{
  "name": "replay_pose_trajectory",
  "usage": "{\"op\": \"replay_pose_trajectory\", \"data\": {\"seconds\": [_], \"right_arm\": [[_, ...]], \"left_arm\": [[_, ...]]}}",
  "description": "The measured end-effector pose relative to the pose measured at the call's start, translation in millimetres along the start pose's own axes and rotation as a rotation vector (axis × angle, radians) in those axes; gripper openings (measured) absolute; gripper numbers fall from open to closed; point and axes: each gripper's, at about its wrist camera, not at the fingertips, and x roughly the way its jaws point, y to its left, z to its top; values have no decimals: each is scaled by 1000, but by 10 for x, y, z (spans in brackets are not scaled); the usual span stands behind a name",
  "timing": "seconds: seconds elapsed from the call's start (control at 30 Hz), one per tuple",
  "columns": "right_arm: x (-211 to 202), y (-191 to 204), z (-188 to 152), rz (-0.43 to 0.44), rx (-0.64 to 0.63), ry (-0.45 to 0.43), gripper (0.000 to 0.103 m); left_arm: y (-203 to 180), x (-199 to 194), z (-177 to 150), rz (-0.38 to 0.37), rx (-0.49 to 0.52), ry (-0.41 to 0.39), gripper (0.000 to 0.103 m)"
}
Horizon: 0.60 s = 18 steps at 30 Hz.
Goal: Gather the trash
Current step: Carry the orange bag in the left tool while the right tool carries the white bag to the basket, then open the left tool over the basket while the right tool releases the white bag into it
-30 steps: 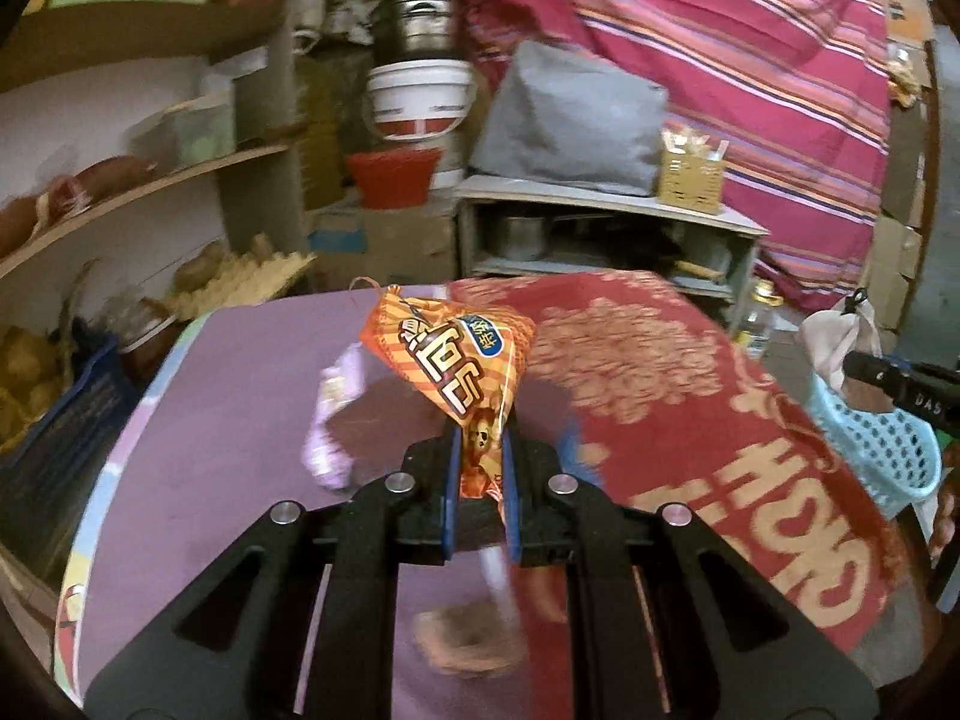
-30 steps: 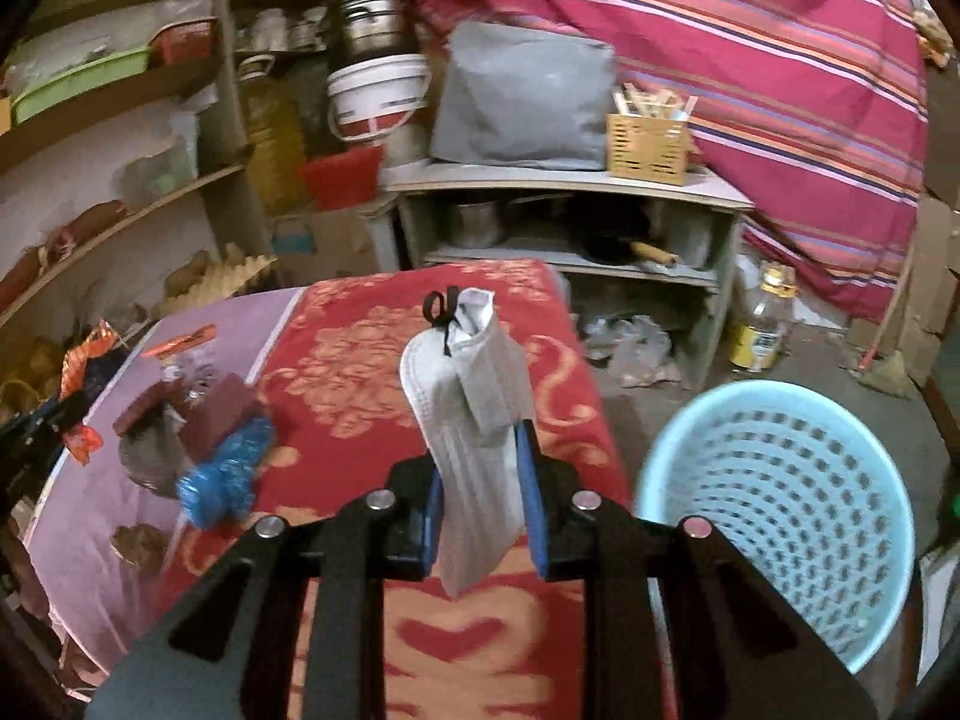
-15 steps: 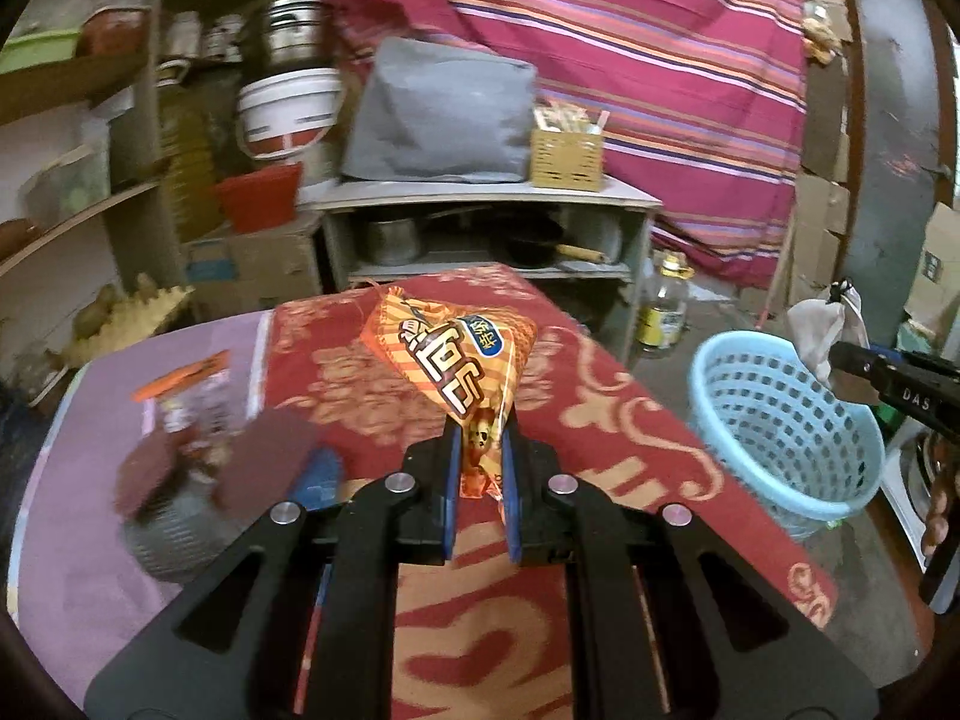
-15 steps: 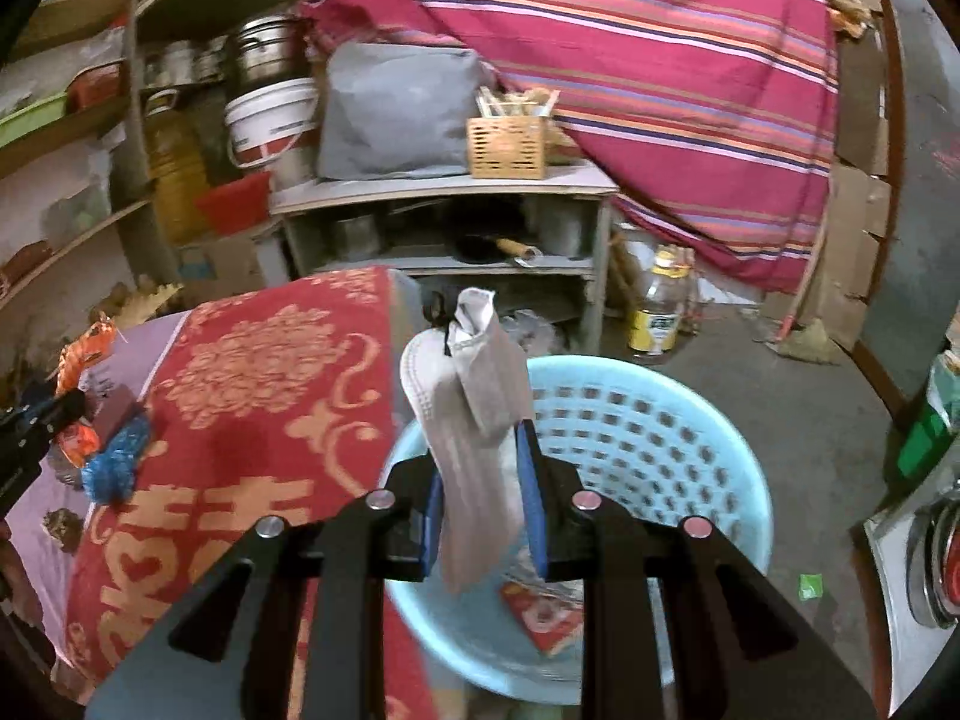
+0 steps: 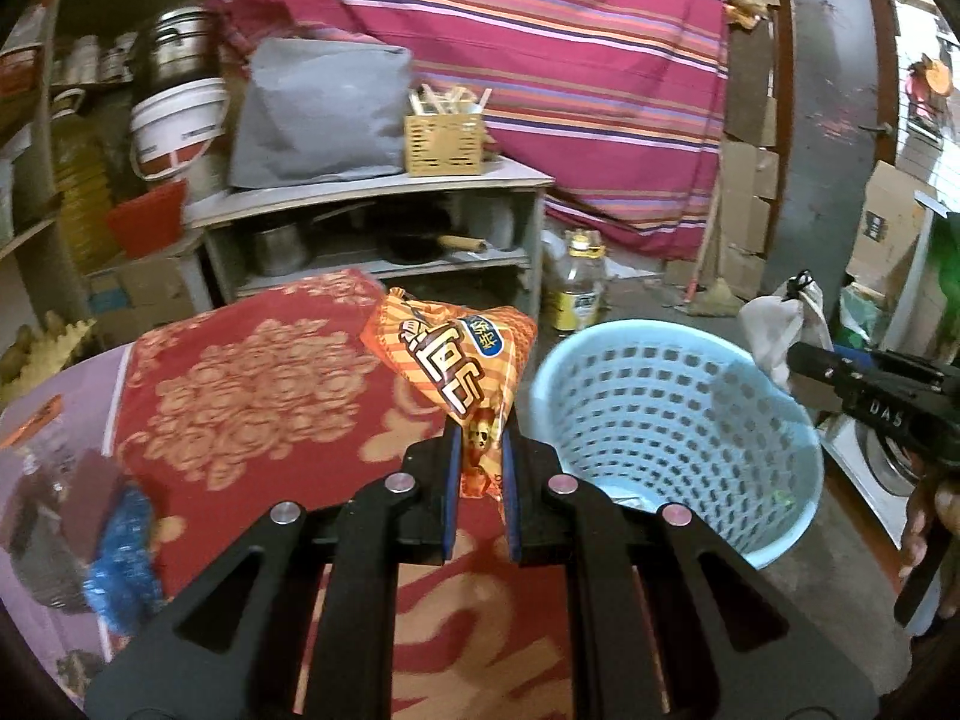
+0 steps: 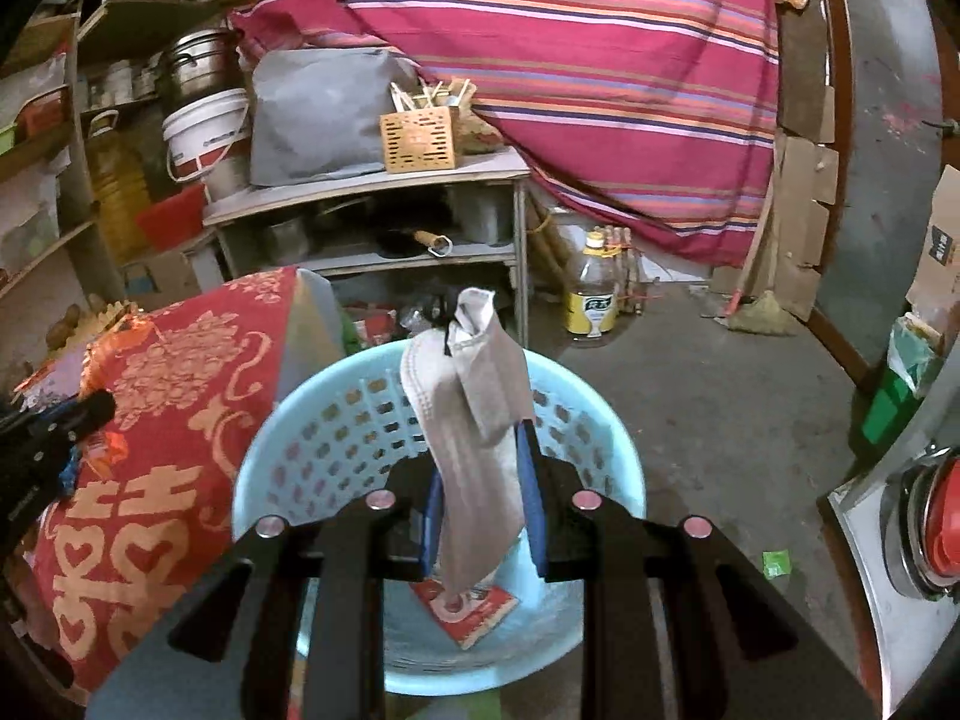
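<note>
My left gripper [image 5: 478,450] is shut on an orange snack wrapper [image 5: 455,363], held above the red patterned tablecloth [image 5: 252,384], just left of the light blue basket [image 5: 672,426]. My right gripper [image 6: 480,456] is shut on a grey face mask [image 6: 474,396] and holds it directly over the basket [image 6: 336,432]. A red wrapper [image 6: 465,606] lies on the basket's bottom. The right gripper and its mask [image 5: 780,324] show at the right edge of the left wrist view, beyond the basket's far rim.
A blue crumpled wrapper [image 5: 123,558] and other trash lie on the table's left part. A grey shelf unit [image 6: 372,222] with pots stands behind the table. An oil bottle [image 6: 594,294] stands on the concrete floor. A striped cloth hangs behind.
Both grippers have swung to the right, from over the table toward the basket. The right gripper with the mask now hangs over the basket; the left gripper with the wrapper is beside it.
</note>
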Motion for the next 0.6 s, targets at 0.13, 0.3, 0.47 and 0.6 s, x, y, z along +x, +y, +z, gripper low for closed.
{"op": "replay_pose_trajectory", "data": {"seconds": [0.13, 0.3, 0.47, 0.6], "right_arm": [[18, -142, -35, -14, 11, 11, 23], [78, -366, -67, -26, 52, 31, 23], [98, -457, -67, -16, 76, 31, 23], [138, -422, -69, -7, 62, 41, 23]], "left_arm": [[-211, 127, 30, -45, 20, 6, 10], [-488, 339, 16, -91, 49, 41, 10], [-658, 549, -39, -107, 58, 77, 22], [-702, 675, -82, -107, 52, 108, 38]]}}
